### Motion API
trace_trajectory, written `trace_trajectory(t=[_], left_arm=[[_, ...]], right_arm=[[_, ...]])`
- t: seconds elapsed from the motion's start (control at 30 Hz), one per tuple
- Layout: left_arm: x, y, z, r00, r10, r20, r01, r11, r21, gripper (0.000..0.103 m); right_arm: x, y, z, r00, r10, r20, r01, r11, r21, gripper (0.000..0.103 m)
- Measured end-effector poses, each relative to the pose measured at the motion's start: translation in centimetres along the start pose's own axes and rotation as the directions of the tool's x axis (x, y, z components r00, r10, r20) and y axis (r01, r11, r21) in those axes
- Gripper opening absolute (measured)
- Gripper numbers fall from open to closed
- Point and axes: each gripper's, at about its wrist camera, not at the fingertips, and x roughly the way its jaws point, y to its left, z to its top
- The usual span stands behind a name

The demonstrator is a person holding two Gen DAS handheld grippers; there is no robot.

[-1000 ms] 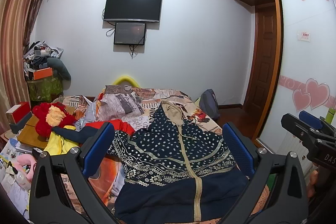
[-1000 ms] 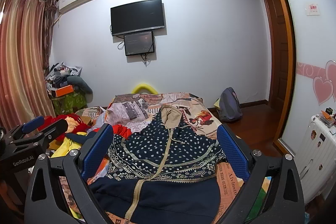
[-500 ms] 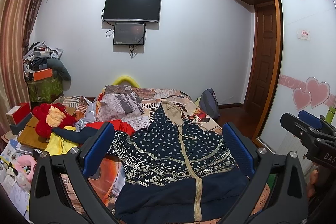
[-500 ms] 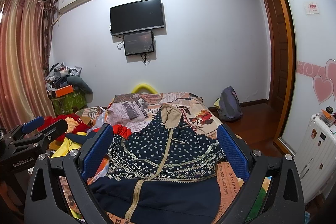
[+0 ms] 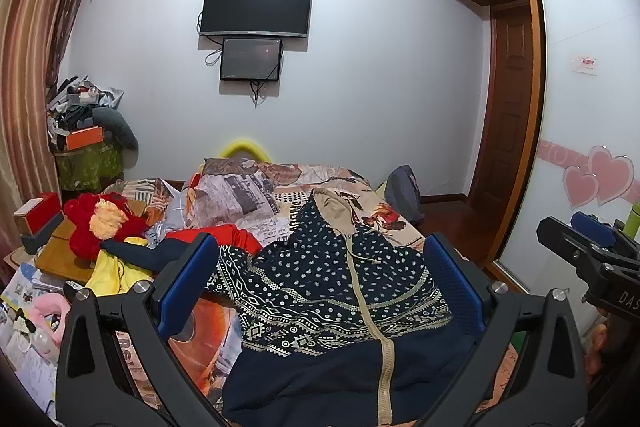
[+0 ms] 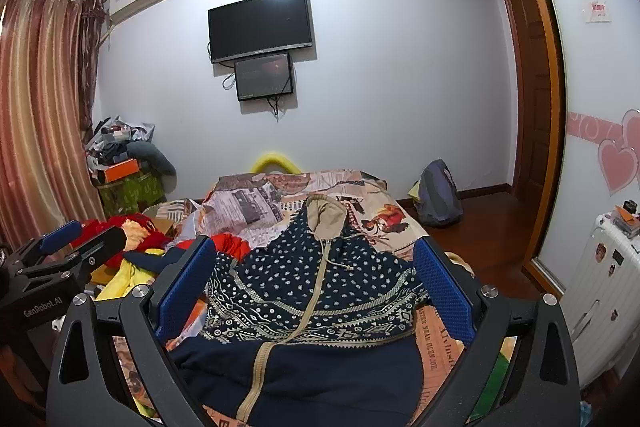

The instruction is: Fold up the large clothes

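Observation:
A navy hooded zip jacket (image 5: pixel 332 291) with white dots, patterned bands and a beige hood lies spread front-up on the bed, hood pointing away. It also shows in the right wrist view (image 6: pixel 316 291). My left gripper (image 5: pixel 320 287) is open and empty, held above the jacket's lower half. My right gripper (image 6: pixel 316 287) is open and empty above the same part. The right gripper also shows at the right edge of the left wrist view (image 5: pixel 588 259); the left gripper shows at the left edge of the right wrist view (image 6: pixel 60 259).
The bed (image 5: pixel 376 207) has a printed cover. Red and yellow clothes (image 5: pixel 120 259) and a red plush toy (image 5: pixel 100 223) are piled to the left. A grey backpack (image 6: pixel 438 195) stands on the floor to the right, with a white suitcase (image 6: pixel 600 291) nearer.

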Motion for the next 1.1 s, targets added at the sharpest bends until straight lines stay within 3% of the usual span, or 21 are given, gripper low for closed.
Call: trace_trajectory(t=[0.43, 0.63, 0.77, 0.9, 1.1], left_arm=[[4.3, 2.9, 1.7, 1.0, 0.008, -0.01, -0.009, 1.0, -0.024, 0.103], [8.3, 6.5, 3.0, 0.998, 0.06, -0.022, -0.061, 0.997, -0.044, 0.103], [12.4, 9.9, 2.8, 0.99, 0.112, -0.081, -0.115, 0.993, -0.032, 0.103], [16.2, 13.7, 1.2, 0.971, 0.171, -0.165, -0.18, 0.983, -0.038, 0.103], [22.4, 21.0, -2.8, 0.909, 0.245, -0.337, -0.285, 0.956, -0.075, 0.103]], right_arm=[[4.0, 0.1, 1.3, 1.0, 0.02, -0.01, -0.02, 1.0, -0.021, 0.098], [8.6, 0.1, 2.1, 0.999, 0.016, -0.029, -0.018, 0.998, -0.053, 0.098], [12.3, -0.4, 2.2, 0.996, 0.025, -0.083, -0.029, 0.998, -0.046, 0.098], [16.4, -0.8, 1.8, 0.989, -0.027, -0.143, 0.015, 0.996, -0.087, 0.098], [22.3, -1.2, 0.1, 0.954, -0.13, -0.271, 0.077, 0.978, -0.195, 0.098]])
